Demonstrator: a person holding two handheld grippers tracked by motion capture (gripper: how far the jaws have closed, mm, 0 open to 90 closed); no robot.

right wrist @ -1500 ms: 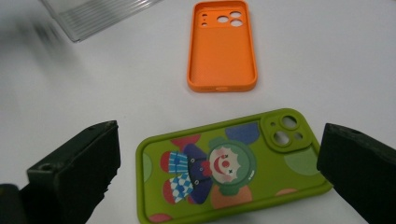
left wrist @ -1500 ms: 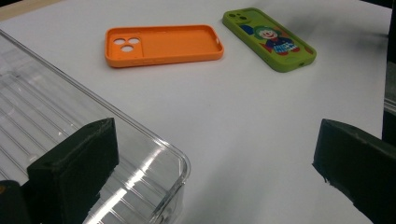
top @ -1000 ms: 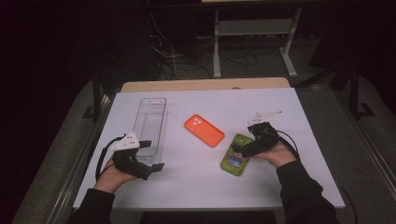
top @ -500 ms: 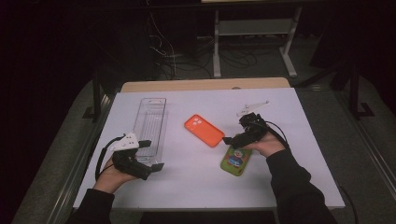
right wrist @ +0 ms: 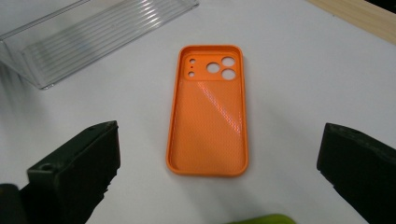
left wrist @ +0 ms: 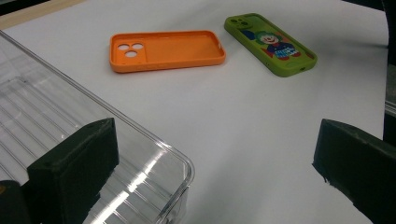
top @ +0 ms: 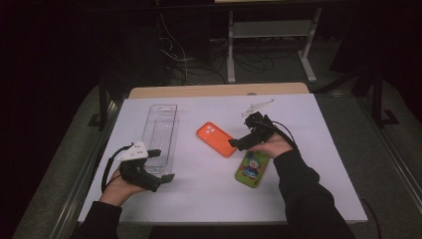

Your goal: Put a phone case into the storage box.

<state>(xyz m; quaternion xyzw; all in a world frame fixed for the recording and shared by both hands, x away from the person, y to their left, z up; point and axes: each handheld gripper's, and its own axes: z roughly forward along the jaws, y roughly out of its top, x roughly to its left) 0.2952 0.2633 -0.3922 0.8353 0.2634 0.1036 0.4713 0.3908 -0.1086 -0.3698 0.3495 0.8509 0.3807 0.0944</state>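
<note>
White table [top: 298,199] bears a clear plastic tray [top: 161,134] at left. The orange phone case [top: 215,139] lies hollow side up at centre, the green clown case [top: 252,169] nearer and right. Right gripper [top: 239,143], jaws spread wide, faces the orange case without contact. Left gripper [top: 161,166] rests open at the tray's near end.

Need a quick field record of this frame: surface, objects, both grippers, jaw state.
surface: white table
orange phone case: lies flat, hollow side up, camera cutouts at its far end in the right gripper view
green phone case: lies flat, cartoon clown print up, near the right hand
clear tray: long, ribbed, nothing in it, left of the cases
right gripper: jaws open, aimed at the orange phone case, not gripping it
left gripper: jaws open, at the near end of the clear tray, holds nothing
</note>
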